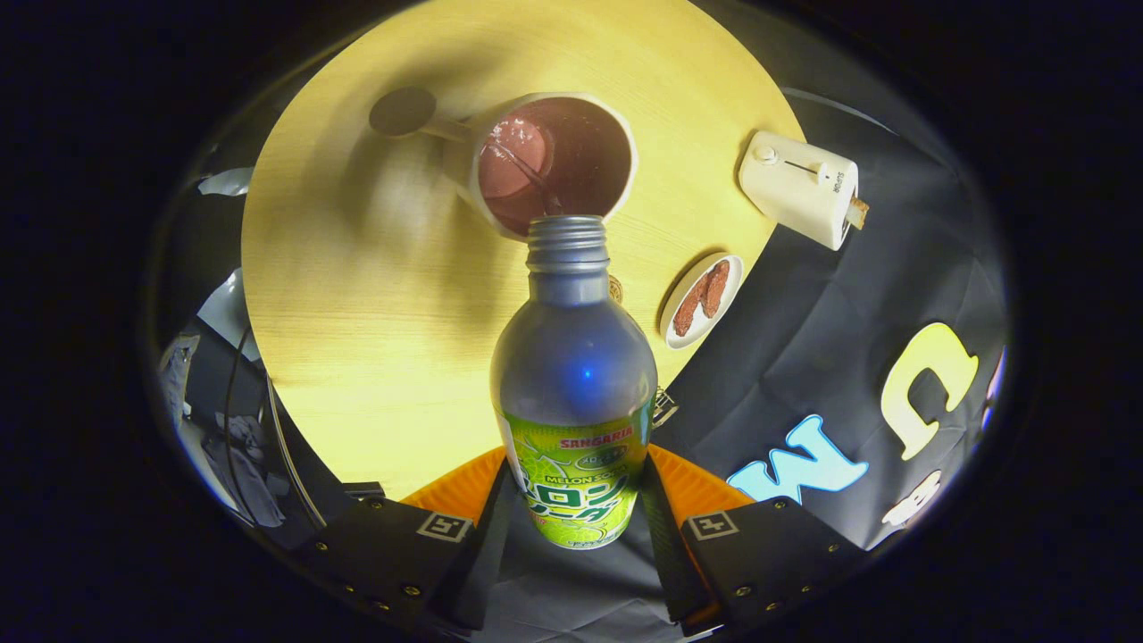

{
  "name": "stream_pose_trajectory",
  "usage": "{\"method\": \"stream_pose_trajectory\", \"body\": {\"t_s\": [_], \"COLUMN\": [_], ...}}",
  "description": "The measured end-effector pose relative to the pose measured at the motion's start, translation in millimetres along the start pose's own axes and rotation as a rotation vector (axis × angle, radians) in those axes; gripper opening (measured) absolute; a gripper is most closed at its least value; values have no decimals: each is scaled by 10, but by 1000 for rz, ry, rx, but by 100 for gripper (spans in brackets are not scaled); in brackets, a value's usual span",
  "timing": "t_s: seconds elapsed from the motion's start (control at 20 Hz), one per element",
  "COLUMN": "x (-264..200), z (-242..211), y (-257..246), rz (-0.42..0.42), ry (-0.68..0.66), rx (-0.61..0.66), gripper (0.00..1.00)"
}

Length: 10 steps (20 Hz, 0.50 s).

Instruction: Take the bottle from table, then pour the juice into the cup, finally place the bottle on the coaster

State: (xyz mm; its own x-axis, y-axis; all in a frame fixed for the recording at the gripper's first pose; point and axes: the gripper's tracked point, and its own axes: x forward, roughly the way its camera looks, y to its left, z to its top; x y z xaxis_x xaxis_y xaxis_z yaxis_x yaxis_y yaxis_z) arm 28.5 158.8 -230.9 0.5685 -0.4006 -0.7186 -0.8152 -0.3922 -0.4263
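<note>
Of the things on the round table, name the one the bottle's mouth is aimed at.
The white cup, just beyond the open neck of the bottle clamped in the gripper. The toaster and the small plate sit off to the side.

A pale toaster [797, 188] sits at the edge of the round wooden table [357, 295], a slice of toast poking from its slot. Nearby, a small white plate [702, 301] holds two brown pieces of food.

The tongs [576, 513] grip the bottle [574, 393] on both sides, its open neck tipped over the cup [554, 161] on the bench [357, 313]. A toaster [799, 187] and a plate [703, 299] lie nearby.
</note>
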Motion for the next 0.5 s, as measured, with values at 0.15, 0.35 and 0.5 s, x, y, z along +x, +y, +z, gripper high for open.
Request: {"method": "stream_pose_trajectory", "body": {"t_s": [0.15,0.35,0.5], "x": [-9,-3,-6], "z": [4,22,-7], "y": [-10,-7,0], "rz": [6,14,16], "ry": [9,14,38], "rx": [-16,-30,-30], "gripper": [73,72,73]}}
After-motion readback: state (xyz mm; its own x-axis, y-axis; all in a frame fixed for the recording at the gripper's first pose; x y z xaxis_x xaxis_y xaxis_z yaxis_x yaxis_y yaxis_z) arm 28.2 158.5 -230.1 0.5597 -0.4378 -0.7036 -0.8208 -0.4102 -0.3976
